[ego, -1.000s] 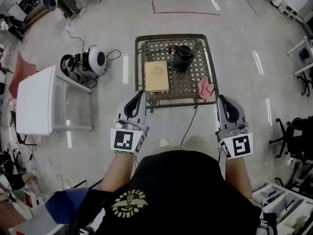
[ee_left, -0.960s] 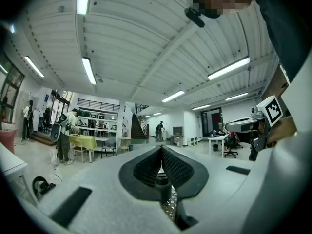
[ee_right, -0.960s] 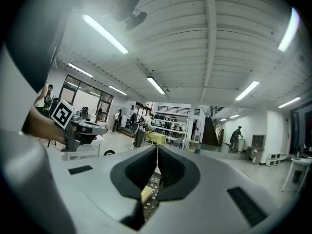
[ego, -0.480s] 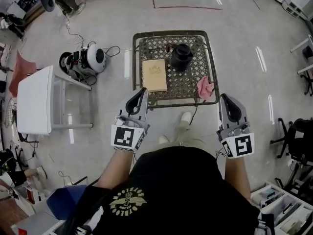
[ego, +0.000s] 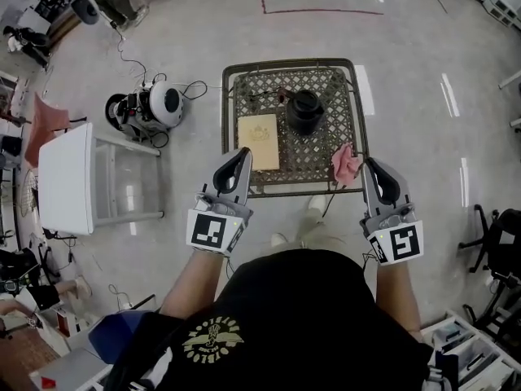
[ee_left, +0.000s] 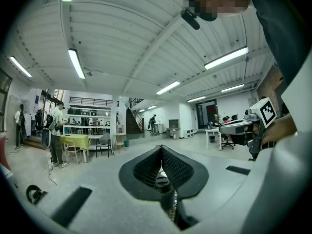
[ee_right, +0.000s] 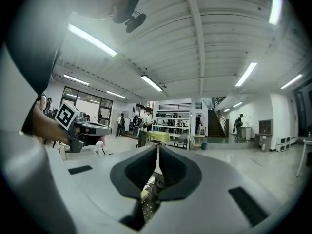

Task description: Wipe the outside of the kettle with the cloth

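Note:
A black kettle [ego: 305, 111] stands upright on the far right of a small metal mesh table [ego: 350, 80]. At the table's near right edge lies a crumpled pink cloth [ego: 344, 163]. My left gripper [ego: 238, 155] hovers over the near left edge, shut and empty, beside a tan book [ego: 259, 141]. My right gripper [ego: 369, 164] hangs just right of the cloth, clear of it, also shut and empty. The left gripper view shows the left gripper [ee_left: 161, 149] with its tips together. The right gripper view shows the right gripper [ee_right: 157, 148] the same way.
A white side table [ego: 69, 177] stands to the left, with a round white machine and cables [ego: 155, 104] behind it. A cable runs on the floor under the mesh table. An office chair [ego: 498, 235] sits at far right. People stand far off in the hall.
Both grippers have moved forward to the table's near edge as the person stepped closer. The right one now sits beside the pink cloth. Both stayed shut.

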The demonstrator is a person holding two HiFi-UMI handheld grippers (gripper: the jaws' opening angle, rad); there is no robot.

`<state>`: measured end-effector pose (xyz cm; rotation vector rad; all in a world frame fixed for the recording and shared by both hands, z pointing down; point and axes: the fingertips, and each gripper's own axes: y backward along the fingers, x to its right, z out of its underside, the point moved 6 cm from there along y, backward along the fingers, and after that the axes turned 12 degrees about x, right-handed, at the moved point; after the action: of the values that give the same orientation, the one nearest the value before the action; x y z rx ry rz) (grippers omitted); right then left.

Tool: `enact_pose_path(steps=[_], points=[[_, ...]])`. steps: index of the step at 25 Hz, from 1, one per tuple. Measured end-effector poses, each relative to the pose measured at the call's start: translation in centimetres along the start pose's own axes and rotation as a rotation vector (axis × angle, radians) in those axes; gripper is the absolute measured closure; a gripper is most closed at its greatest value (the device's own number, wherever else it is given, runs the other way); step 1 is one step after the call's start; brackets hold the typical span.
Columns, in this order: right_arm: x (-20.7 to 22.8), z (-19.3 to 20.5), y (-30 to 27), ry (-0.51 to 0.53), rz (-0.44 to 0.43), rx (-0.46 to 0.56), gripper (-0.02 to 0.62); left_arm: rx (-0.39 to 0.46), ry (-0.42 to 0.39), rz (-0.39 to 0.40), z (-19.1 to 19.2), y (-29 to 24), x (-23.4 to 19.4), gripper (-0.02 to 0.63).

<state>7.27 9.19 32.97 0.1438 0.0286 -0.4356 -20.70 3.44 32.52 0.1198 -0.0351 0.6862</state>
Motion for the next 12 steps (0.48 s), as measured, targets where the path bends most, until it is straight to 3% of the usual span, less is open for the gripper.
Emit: enact_pose_path(steps=[12], points=[[7.2, 1.6, -4.3, -0.019, 0.023, -0.017, 0.583, -0.076, -0.006, 0.033, 1.9, -8.7, 0.1, 0.597]])
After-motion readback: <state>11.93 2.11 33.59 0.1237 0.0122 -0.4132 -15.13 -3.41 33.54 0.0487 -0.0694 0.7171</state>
